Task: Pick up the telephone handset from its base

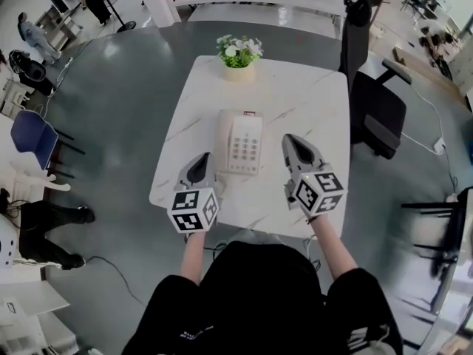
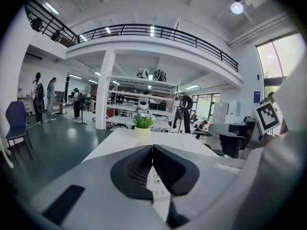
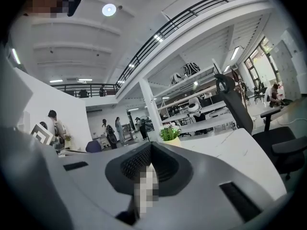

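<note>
At the far left of the head view we see a blue chair (image 1: pixel 33 135) on the grey floor (image 1: pixel 118 109). Below it are the legs of a person (image 1: pixel 52 231) in dark clothes.

Moving inward, the white marbled bench (image 1: pixel 310 102) fills the middle of the frame. Our left hand-held gripper (image 1: pixel 204 158) sits over the bench's lower left part and points up the frame. Its jaws are pressed together with nothing between them, and in the left gripper view the two dark pads meet at their tips. Those tips are just beside the lower left side of the telephone (image 1: pixel 240 143); we cannot tell whether they touch it.

The telephone is cream and lies in the middle of the bench. Its handset (image 1: pixel 224 139) rests in the cradle along the left side of the base, with the keypad (image 1: pixel 244 148) to its right. Further up the frame, at the bench's upper edge, stands a small potted plant (image 1: pixel 239 52) with white flowers. In the left gripper view it appears straight beyond the jaw tips.

To the right of the telephone, and apart from it, our right hand-held gripper (image 1: pixel 289 138) also points up the frame. The right gripper view shows its jaws closed on each other, holding nothing.

At the right of the head view a black office chair (image 1: pixel 377 106) stands just off the bench's right edge.
</note>
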{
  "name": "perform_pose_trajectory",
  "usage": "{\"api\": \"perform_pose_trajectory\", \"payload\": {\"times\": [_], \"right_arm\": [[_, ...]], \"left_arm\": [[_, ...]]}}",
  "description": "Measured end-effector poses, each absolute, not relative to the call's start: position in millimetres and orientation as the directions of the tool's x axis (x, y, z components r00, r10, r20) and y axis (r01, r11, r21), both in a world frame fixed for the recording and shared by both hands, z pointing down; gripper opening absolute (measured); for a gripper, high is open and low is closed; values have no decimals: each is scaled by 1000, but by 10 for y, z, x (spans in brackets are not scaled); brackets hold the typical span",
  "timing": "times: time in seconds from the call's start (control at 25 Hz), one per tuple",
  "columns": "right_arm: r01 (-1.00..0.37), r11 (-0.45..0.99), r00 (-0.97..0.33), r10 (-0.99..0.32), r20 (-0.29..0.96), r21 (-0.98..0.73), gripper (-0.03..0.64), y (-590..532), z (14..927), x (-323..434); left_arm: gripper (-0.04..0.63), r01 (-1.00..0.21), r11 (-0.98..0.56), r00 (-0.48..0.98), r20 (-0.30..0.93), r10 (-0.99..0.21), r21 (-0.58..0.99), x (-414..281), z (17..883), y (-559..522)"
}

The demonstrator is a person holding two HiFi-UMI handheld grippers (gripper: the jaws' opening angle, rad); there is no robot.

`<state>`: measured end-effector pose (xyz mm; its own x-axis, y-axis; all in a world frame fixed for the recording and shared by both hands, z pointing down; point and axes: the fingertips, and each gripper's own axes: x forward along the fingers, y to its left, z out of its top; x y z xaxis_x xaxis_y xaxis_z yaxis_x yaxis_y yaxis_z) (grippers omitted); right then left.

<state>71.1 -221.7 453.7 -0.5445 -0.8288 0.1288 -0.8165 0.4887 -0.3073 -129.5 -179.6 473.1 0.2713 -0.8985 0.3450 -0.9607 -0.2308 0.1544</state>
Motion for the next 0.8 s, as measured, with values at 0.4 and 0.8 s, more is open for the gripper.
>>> {"api": "perform_pose_trajectory", "payload": {"times": [0.4, 0.8], "right_arm": [[-844, 432, -506, -839, 202, -318, -9, -2486, 4823, 667], [-846, 386, -486, -842, 235, -368, -9, -2699, 5134, 569]], "left_arm": [[2, -950, -259, 311, 458, -833, 175, -1246, 5151, -2254], [188, -955, -244, 296, 540, -788, 167, -1233, 5576, -2622]]}}
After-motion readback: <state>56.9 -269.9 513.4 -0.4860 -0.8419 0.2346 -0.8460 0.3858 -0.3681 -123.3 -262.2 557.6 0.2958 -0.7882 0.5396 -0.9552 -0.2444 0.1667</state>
